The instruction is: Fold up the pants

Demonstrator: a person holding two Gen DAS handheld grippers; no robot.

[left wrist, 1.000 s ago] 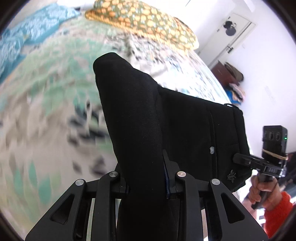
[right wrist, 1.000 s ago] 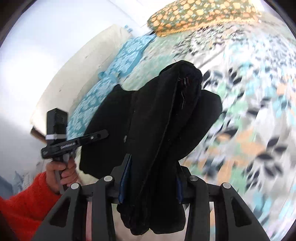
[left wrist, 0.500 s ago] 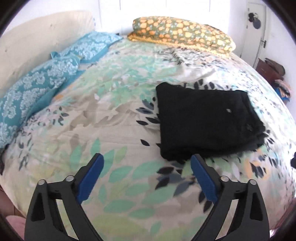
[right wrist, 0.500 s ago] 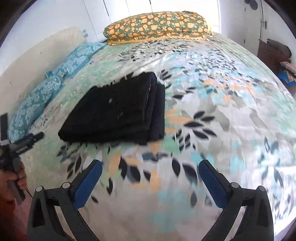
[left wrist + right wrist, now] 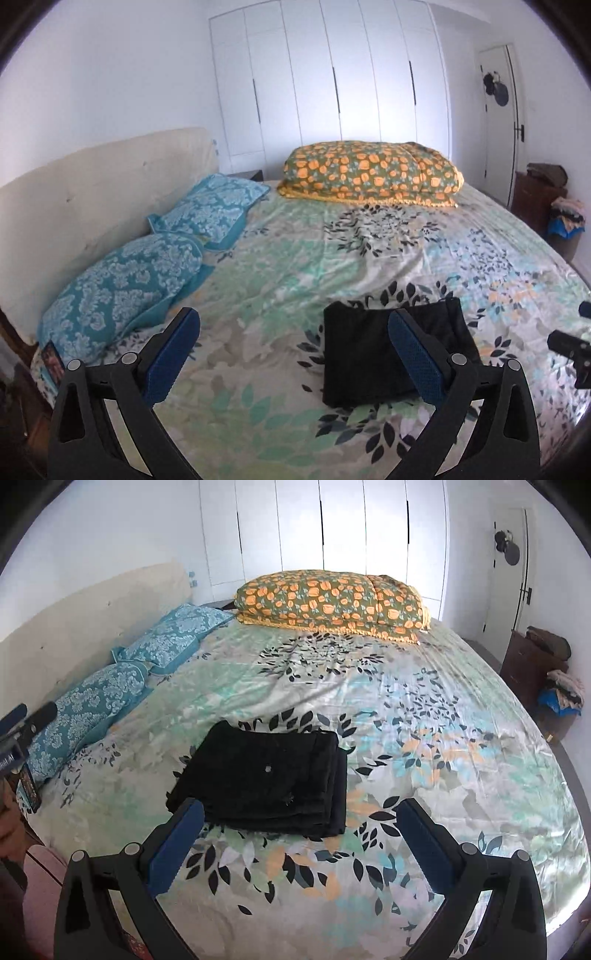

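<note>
A: Pants (image 5: 362, 354), left wrist view: folded into a flat black stack on the bed (image 5: 295, 258). The left gripper (image 5: 295, 354) stands wide apart, holding nothing; its jaws have just been opening. A second ago they clamped the cloth.

B: Right wrist view?

A: Same stack (image 5: 266, 779), layered edges visible. The right gripper (image 5: 299, 842) is likewise released and has just been opening. Folding looks complete; nothing appears left.

Both the left gripper (image 5: 293, 354) and the right gripper (image 5: 301, 843) released the black pants (image 5: 266, 779), jaws opened wide and empty, then withdrew upward; the folded pants lay flat on the bedspread (image 5: 424, 709), toward twelve o'clock of the right gripper.
</note>
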